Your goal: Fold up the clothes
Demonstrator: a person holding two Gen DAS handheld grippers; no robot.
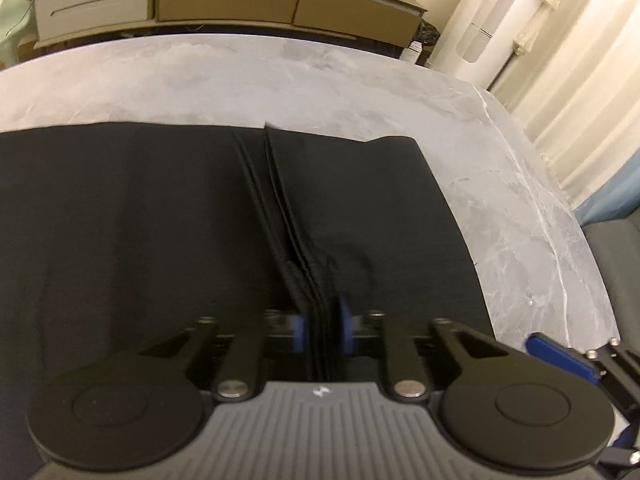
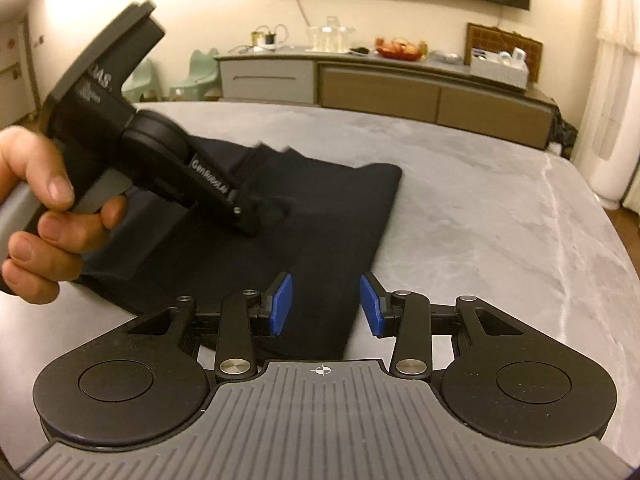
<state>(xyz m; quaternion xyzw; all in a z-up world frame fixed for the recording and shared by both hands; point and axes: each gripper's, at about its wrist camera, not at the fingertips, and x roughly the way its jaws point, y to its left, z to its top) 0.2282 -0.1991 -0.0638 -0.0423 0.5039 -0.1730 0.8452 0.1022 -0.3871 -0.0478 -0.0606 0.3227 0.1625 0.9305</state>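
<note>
- Your left gripper (image 1: 323,330) is pinching a bunched ridge of the black garment (image 1: 120,220); its blue pads (image 1: 298,332) are pressing in on the stacked layers from both sides, nearly closed, with only cloth between them.
- The garment is lying flat on the grey table (image 1: 240,80), folded into a long dark panel; the gathered seam is running away from your left gripper toward the table's far edge.
- Your right gripper (image 2: 326,306) is hanging wide open at the garment's near end; its blue pads (image 2: 282,304) are standing well apart and gripping nothing; the left pad is over the cloth, the right one over bare table just beside the garment's edge.
- Your left hand (image 2: 44,216) is wrapping around the left gripper's handle, fingers curling on the trigger; that gripper's tip is buried in the garment's folds.
- The cabinet (image 2: 380,88) is standing beyond the table's far edge, well apart from the garment.
</note>
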